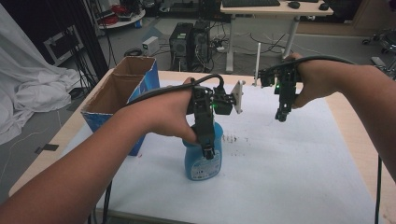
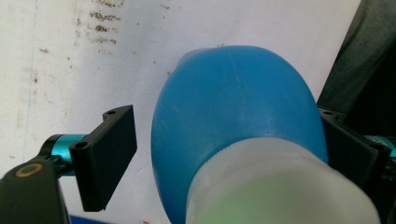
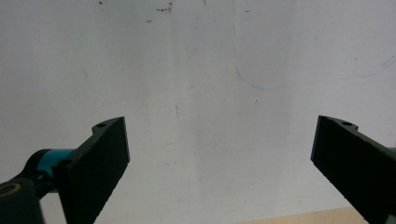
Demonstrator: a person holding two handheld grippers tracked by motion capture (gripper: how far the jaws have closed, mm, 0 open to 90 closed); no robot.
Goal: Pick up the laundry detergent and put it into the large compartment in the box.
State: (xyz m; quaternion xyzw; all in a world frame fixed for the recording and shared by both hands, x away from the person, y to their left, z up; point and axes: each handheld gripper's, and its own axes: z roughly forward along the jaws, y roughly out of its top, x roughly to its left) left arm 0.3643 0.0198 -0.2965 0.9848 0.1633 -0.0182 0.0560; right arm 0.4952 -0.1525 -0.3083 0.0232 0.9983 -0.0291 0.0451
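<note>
A blue plastic bottle (image 1: 201,163) with a pale, translucent top stands upright on the white sheet (image 1: 280,158) near the table's front. My left gripper (image 1: 208,151) comes down over it from above. In the left gripper view the bottle (image 2: 233,107) sits between the jaws of the left gripper (image 2: 224,116). The right-hand jaw lies against its side, and a narrow gap of white sheet shows between the left-hand jaw and the bottle. My right gripper (image 1: 281,114) hangs above the sheet at the back right. Its jaws (image 3: 219,126) stand wide apart with nothing between them.
An open cardboard box (image 1: 123,88) with blue outer walls stands at the table's left, close behind my left forearm. Dark specks mark the sheet (image 1: 233,139) just right of the bottle. Computer towers (image 1: 187,39) and cables stand on the floor beyond the table's far edge.
</note>
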